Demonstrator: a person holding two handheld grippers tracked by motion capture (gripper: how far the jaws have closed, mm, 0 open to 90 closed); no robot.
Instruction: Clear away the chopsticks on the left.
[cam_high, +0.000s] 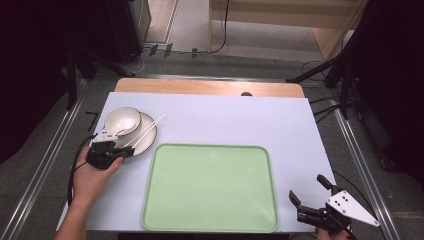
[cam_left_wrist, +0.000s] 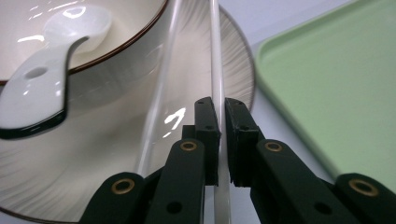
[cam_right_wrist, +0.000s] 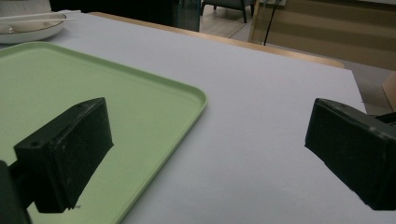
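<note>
A cream bowl (cam_high: 122, 120) with a white spoon (cam_left_wrist: 42, 88) in it stands on a ribbed plate (cam_high: 148, 140) at the table's left. Two white chopsticks (cam_high: 148, 130) lie across the plate's right side. My left gripper (cam_high: 127, 148) is at the plate's near rim, shut on the right-hand chopstick (cam_left_wrist: 215, 56). The other chopstick (cam_left_wrist: 163, 84) lies free beside it. In the left gripper view the left gripper (cam_left_wrist: 221, 105) pinches that stick between its pads. My right gripper (cam_high: 306, 186) hovers open near the front right corner, and in its own view the right gripper (cam_right_wrist: 210, 135) has nothing between its fingers.
A large light-green tray (cam_high: 210, 187) lies empty in the middle of the white table top (cam_high: 240, 120), just right of the plate. The tray's corner (cam_right_wrist: 187, 93) sits under my right gripper's left finger. Bare table surface spreads to the right and behind.
</note>
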